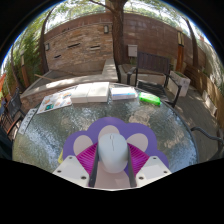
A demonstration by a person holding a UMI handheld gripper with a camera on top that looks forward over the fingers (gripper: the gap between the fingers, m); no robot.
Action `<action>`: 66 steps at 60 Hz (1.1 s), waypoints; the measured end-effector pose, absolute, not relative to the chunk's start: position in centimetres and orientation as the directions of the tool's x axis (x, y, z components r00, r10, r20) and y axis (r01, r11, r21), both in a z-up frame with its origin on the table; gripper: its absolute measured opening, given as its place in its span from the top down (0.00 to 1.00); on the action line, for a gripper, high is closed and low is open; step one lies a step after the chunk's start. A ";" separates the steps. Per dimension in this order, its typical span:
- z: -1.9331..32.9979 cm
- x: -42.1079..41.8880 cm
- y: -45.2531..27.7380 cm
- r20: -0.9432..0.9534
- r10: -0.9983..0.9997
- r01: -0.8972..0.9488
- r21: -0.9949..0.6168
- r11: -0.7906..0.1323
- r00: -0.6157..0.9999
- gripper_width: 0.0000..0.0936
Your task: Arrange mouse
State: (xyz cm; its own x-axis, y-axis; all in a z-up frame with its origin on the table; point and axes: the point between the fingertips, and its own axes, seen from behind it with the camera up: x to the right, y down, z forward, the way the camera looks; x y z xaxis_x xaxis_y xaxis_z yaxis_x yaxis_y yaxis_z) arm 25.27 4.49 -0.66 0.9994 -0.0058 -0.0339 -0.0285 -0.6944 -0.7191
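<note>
A white computer mouse (112,151) sits between my gripper's (112,160) two fingers, its tail toward the camera. Both magenta pads (88,157) press against its sides, so the gripper is shut on it. The mouse is over a round purple mouse mat (106,128) that lies on a glass table (55,128). I cannot tell whether the mouse rests on the mat or is held just above it.
At the table's far edge lie white boxes and papers (90,93) and a small green object (150,99). Beyond stand a dark chair (152,68), a tree trunk (118,30) and a brick wall (80,45).
</note>
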 end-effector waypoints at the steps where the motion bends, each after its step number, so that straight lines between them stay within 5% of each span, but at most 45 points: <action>1: -0.9 25.2 4.5 -0.041 -0.006 -0.033 -0.715 -0.699 0.999 0.49; 6: -1.0 24.9 4.2 -0.053 0.006 -0.034 -0.712 -0.702 0.999 0.40; 12: 0.6 25.2 3.3 -0.024 0.013 -0.008 -0.716 -0.698 1.000 0.07; 42: 18.2 22.4 -14.6 0.079 -0.099 0.008 -0.820 -0.573 0.992 0.09; 66: 20.6 18.6 -23.4 0.110 -0.092 0.039 -0.824 -0.565 0.990 0.10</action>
